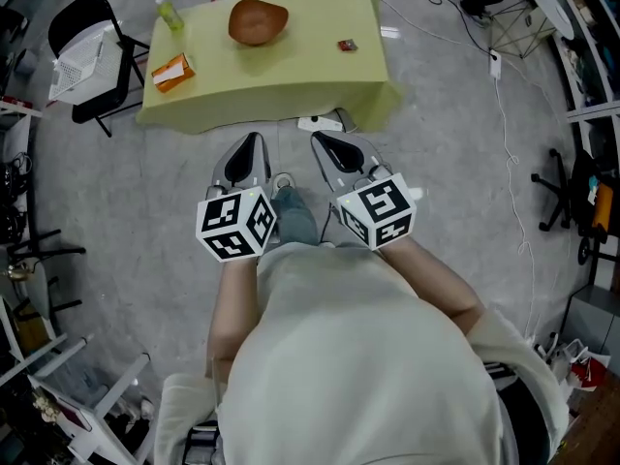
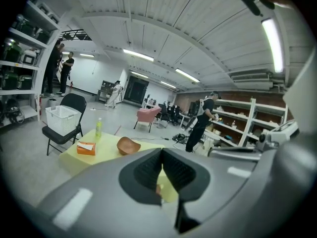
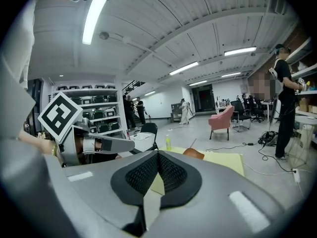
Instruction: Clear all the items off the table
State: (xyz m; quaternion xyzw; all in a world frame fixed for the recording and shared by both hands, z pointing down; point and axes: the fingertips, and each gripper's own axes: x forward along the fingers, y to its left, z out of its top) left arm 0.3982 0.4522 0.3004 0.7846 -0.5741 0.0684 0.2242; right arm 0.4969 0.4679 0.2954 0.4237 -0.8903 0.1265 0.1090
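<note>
Two grippers are hovering short of the yellow table (image 1: 310,71) — left gripper (image 1: 254,138) and right gripper (image 1: 318,137), jaws pressed together, pinching nothing.

A: Light?
B: Bright, even; ceiling tube lights (image 2: 273,43) above left gripper (image 2: 162,157) and right gripper (image 3: 158,158), the nearest tubes glaring white.
A: Shadows?
B: Soft, faint, under the table (image 1: 291,77) ahead of both.
A: Defects?
B: Gripper views: fisheye bending, black corners, foreground out of focus. Head view sharp.
</note>
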